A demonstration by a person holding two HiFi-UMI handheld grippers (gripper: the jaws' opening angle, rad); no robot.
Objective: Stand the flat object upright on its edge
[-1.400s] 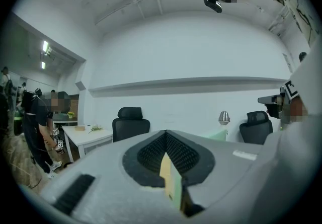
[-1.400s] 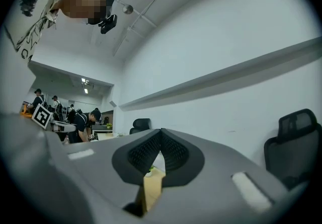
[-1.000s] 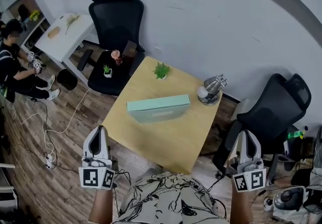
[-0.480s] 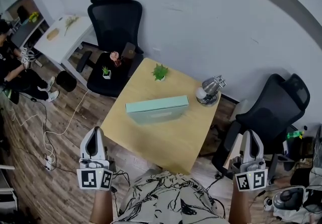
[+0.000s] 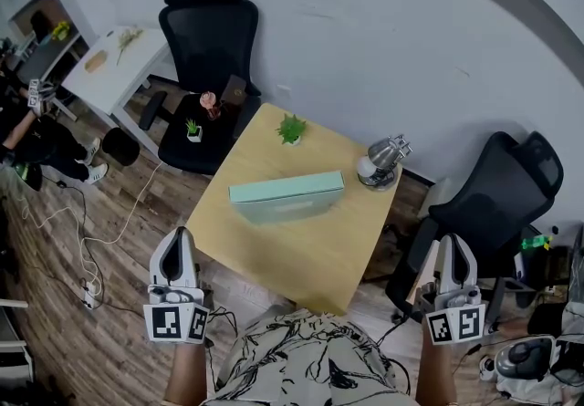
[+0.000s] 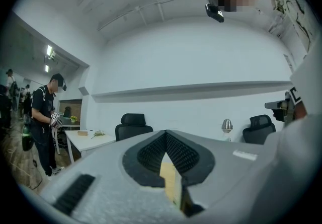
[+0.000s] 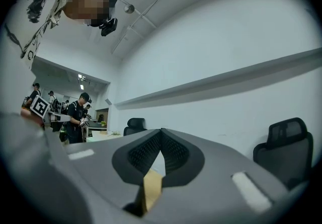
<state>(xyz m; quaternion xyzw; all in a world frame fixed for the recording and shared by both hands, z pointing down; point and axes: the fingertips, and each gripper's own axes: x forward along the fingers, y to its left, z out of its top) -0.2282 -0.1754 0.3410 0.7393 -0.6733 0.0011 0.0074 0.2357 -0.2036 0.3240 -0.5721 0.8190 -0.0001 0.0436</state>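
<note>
Holding shut and empty, my left fingers [image 5: 181,249] and right fingers [image 5: 453,256] hover at the near edge of the wooden worktop [image 5: 306,254]. One mint box [image 5: 287,197] sits mid-worktop, with one plant [image 5: 292,129] and one lamp [image 5: 381,163] behind it. Two black chairs [image 5: 212,30] [image 5: 497,199] flank it, on a plank floor [image 5: 82,322] before a white wall [image 5: 383,39].

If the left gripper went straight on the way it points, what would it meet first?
Probably the wooden table, whose near left edge lies just ahead of the left gripper; height is unclear, so it might pass just over the top.
</note>
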